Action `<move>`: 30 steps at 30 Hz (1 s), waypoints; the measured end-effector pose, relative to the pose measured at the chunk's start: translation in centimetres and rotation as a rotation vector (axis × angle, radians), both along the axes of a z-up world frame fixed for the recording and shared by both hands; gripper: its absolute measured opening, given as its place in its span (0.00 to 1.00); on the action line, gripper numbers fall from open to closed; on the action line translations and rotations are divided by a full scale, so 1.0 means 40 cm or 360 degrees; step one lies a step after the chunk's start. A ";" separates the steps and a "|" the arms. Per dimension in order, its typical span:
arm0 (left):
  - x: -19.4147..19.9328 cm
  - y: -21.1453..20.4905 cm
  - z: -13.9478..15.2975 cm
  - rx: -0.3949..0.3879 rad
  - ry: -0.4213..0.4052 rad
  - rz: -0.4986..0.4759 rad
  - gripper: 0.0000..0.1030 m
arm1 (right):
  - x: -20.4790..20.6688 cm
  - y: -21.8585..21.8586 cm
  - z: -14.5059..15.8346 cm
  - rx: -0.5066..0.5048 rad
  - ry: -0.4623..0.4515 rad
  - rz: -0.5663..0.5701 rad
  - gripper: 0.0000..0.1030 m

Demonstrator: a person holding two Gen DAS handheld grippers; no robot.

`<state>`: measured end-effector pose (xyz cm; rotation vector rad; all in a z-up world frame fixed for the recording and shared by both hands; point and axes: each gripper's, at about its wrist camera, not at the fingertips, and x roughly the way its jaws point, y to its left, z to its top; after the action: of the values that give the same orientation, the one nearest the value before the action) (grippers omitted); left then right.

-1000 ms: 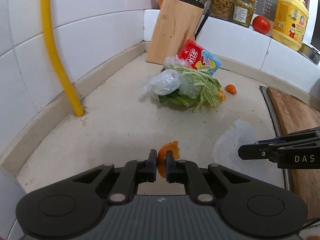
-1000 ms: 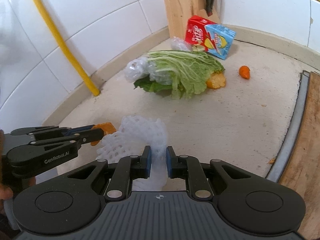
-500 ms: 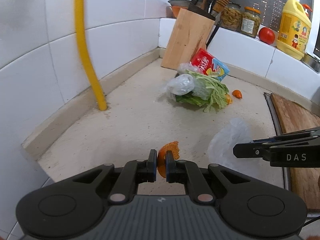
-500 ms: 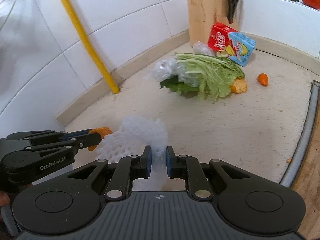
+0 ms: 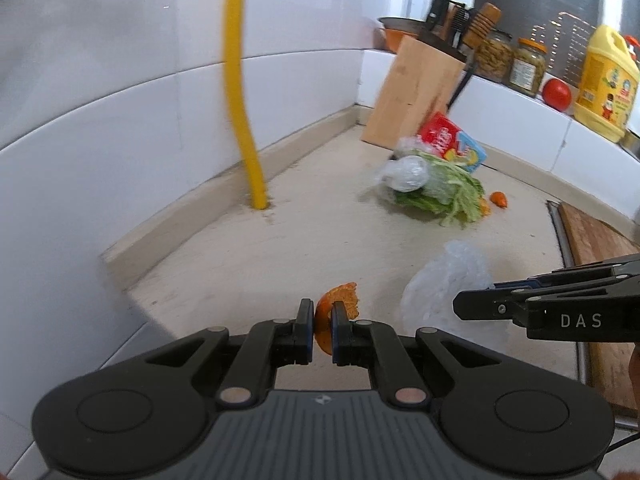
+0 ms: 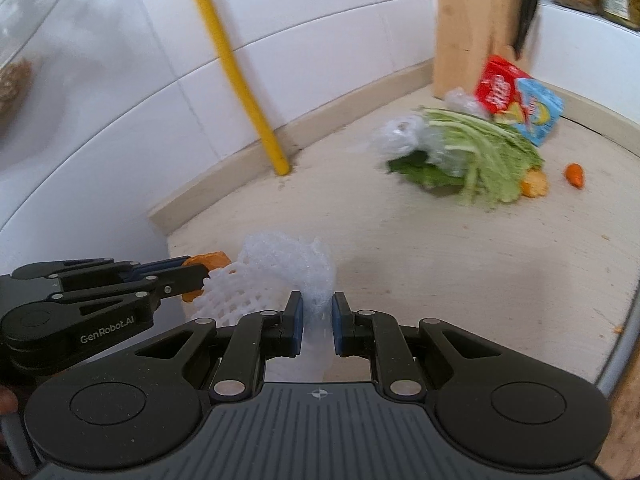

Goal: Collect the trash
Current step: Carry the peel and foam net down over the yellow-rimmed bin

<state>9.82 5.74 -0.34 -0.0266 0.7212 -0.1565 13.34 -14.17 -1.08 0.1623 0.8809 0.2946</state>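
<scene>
My left gripper (image 5: pixel 322 330) is shut on a curled piece of orange peel (image 5: pixel 338 304), held above the counter's near left corner. To its right, my right gripper (image 6: pixel 314 320) is shut on a white foam fruit net (image 6: pixel 280 272), seen as a pale bundle (image 5: pixel 444 284) in the left wrist view. In the right wrist view the left gripper (image 6: pixel 196 276) shows from the side with the orange peel (image 6: pixel 210 260) at its tip. Far back lies a heap of green cabbage leaves (image 6: pixel 476 156) with crumpled clear plastic (image 6: pixel 400 134), a red and blue carton (image 6: pixel 520 100), another orange peel (image 6: pixel 534 184) and a carrot end (image 6: pixel 575 174).
A yellow pipe (image 5: pixel 240 92) runs down the white tiled wall to the counter. A wooden knife block (image 5: pixel 416 92) stands in the far corner; jars (image 5: pixel 528 64), a tomato (image 5: pixel 556 94) and a yellow bottle (image 5: pixel 604 80) sit on the ledge. A wooden board (image 5: pixel 600 280) lies at the right.
Both grippers have drawn back from the trash heap toward the counter's near left corner, still holding the peel and the foam net. The heap now looks farther away.
</scene>
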 end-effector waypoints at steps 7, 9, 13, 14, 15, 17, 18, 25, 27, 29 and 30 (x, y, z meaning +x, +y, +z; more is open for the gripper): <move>-0.044 0.061 -0.003 -0.0013 0.0001 0.0121 0.04 | 0.004 0.074 0.001 -0.0003 0.0005 0.0127 0.19; -0.059 0.079 -0.003 -0.0019 -0.0002 0.0160 0.04 | 0.006 0.098 0.001 -0.0004 0.0006 0.0172 0.19; -0.090 0.121 -0.004 -0.0020 -0.0003 0.0251 0.04 | 0.008 0.151 0.005 -0.0002 0.0001 0.0265 0.19; -0.099 0.133 -0.005 -0.0020 -0.0004 0.0275 0.04 | 0.007 0.165 0.005 -0.0001 0.0000 0.0289 0.19; -0.107 0.145 -0.006 -0.0021 -0.0004 0.0300 0.04 | 0.008 0.179 0.006 -0.0001 0.0000 0.0314 0.19; -0.123 0.169 -0.010 -0.0030 -0.0001 0.0350 0.04 | 0.009 0.206 0.005 -0.0001 0.0004 0.0358 0.19; -0.131 0.180 -0.012 -0.0034 0.0001 0.0373 0.04 | 0.008 0.219 0.004 -0.0001 0.0007 0.0381 0.19; -0.182 0.252 -0.029 -0.0060 0.0024 0.0519 0.04 | 0.011 0.315 -0.014 -0.0003 0.0038 0.0526 0.19; -0.195 0.269 -0.036 -0.0061 0.0037 0.0555 0.04 | 0.012 0.342 -0.021 -0.0005 0.0050 0.0565 0.19; -0.209 0.289 -0.045 -0.0064 0.0052 0.0596 0.04 | 0.009 0.369 -0.029 -0.0005 0.0064 0.0601 0.19; -0.215 0.299 -0.049 -0.0071 0.0060 0.0616 0.04 | 0.009 0.380 -0.033 -0.0005 0.0072 0.0618 0.19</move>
<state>1.24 17.68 -2.31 -0.2108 0.7372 0.1988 13.69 1.02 -2.39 -0.0074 0.9555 0.6532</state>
